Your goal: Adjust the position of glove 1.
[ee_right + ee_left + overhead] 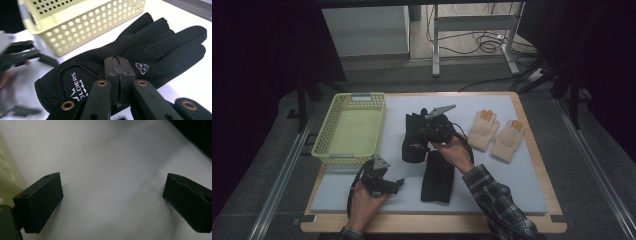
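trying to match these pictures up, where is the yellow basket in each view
high view: the basket stands on the left part of the mat.
left gripper view: a pale yellow strip at the left edge, likely its wall.
right gripper view: across the top, behind the black glove.
shared landmark: the pale mat under everything.

The right gripper had its two black jaws pressed together, the pads meeting face to face, and whether any cloth was pinched between them could not be told. Just beyond them a black glove lay flat on the white mat, its fingers pointing away to the upper right, with white lettering on the cuff. Behind the glove stood a pale yellow basket with holed walls. At the left edge the other gripper showed blurred.
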Demonstrator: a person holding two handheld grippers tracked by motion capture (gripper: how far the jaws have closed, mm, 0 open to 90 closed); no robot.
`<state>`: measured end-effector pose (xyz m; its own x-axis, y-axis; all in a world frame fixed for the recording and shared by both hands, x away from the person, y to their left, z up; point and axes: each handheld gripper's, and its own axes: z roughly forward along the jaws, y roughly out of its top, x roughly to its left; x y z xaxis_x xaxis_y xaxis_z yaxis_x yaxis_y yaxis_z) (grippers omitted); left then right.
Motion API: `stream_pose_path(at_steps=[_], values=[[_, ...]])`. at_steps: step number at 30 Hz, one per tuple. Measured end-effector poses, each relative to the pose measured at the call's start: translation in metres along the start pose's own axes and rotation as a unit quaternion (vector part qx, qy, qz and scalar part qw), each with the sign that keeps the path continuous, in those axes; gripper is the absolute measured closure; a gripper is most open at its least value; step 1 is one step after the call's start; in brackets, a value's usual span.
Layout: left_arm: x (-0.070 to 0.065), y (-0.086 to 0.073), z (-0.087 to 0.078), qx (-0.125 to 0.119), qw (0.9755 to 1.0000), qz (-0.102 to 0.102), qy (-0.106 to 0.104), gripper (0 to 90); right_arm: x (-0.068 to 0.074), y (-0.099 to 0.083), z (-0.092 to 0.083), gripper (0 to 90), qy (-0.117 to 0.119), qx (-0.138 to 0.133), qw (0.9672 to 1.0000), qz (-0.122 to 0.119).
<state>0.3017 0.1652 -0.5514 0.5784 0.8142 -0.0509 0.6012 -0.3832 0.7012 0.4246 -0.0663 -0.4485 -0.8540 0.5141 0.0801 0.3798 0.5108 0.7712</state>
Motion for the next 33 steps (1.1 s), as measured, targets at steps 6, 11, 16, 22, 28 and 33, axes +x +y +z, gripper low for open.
stream_pose_path(at_steps=[6, 11, 16, 22, 28, 33], values=[[0.000, 0.000, 0.000, 0.000, 1.0000, 0.000, 0.001, 2.7, 0.016, -0.016, -0.035, 87.1, -0.001, -0.006, 1.0000, -0.004], [0.000, 0.000, 0.000, 0.000, 1.0000, -0.001, 0.001, 2.7, 0.026, -0.036, -0.061, 87.1, -0.016, -0.005, 0.9998, -0.005], [0.000, 0.000, 0.000, 0.000, 1.0000, -0.001, 0.001, 2.7, 0.037, -0.056, -0.080, 87.0, -0.029, 0.001, 0.9996, 0.002], [-0.001, 0.000, 0.000, -0.001, 1.0000, -0.001, 0.001, 2.7, 0.047, -0.076, -0.088, 87.0, -0.037, 0.008, 0.9992, 0.014], [0.000, 0.000, 0.000, 0.000, 1.0000, -0.001, 0.001, 2.7, 0.047, -0.094, -0.070, 86.8, -0.040, 0.024, 0.9984, 0.030], [0.000, 0.000, 0.000, 0.001, 1.0000, 0.000, 0.001, 2.7, 0.049, -0.110, -0.047, 85.7, -0.051, 0.046, 0.9973, 0.025]])
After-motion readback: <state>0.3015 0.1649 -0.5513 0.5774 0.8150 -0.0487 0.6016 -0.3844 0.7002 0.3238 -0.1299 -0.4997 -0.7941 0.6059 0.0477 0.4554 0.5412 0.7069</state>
